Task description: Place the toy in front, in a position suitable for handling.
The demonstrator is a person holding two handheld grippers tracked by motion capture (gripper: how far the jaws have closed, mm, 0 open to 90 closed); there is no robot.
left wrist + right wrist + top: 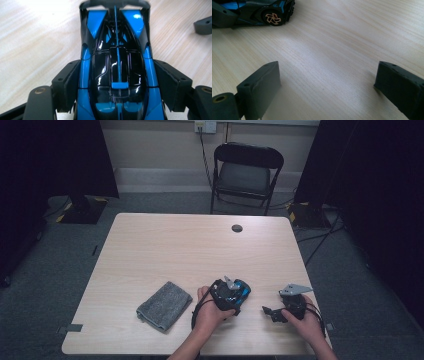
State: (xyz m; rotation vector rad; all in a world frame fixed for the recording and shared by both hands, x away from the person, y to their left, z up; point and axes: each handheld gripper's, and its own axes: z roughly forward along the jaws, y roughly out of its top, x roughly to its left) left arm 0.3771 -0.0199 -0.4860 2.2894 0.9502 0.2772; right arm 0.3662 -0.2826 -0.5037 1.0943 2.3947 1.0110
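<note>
A blue and black toy car stands on the light wooden table, lengthwise between my left gripper's jaws. Both black pads press against its sides, so the gripper is shut on it. In the high view the left gripper and the car are near the table's front edge, right of centre. My right gripper rests a short way to the right of them, jaws pointing left. In its own view the right gripper stands wide open over bare wood, and the car's rear wheel shows at the top left.
A folded grey cloth lies at the front left of the table. A round cable hole sits near the far edge. Behind the table stands a black folding chair, with dark curtains on both sides.
</note>
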